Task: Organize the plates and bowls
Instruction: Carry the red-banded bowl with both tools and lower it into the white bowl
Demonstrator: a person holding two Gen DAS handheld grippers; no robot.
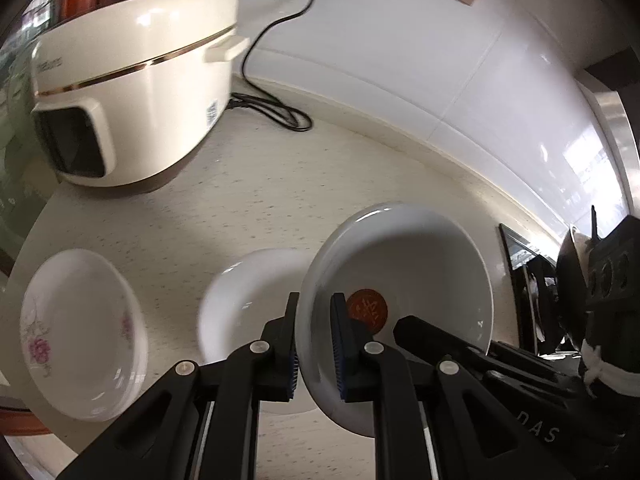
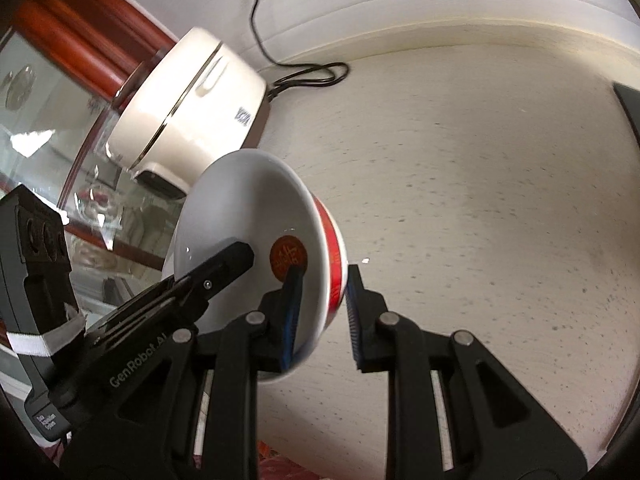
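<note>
While both grippers clamp its rim from opposite sides, the white ceramic bowl with a red outer band and red seal mark point(image 1: 400, 276) hangs tilted above the speckled countertop point(image 1: 240, 200). Left gripper point(image 1: 316, 344) and right gripper point(image 2: 324, 312) each pinch its wall. Beyond the bowl stands a cream electric cooker point(image 1: 132, 92); beside it lie a plain white bowl point(image 1: 244, 300) and a flower-patterned plate point(image 1: 80, 336).

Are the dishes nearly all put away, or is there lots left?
Nothing looks stacked yet. In hand: the left gripper and right gripper both clamp the rim of the red-marked bowl, which is tilted above the counter. Left to do: the flowered plate and the plain white bowl sit apart on the counter.
</note>
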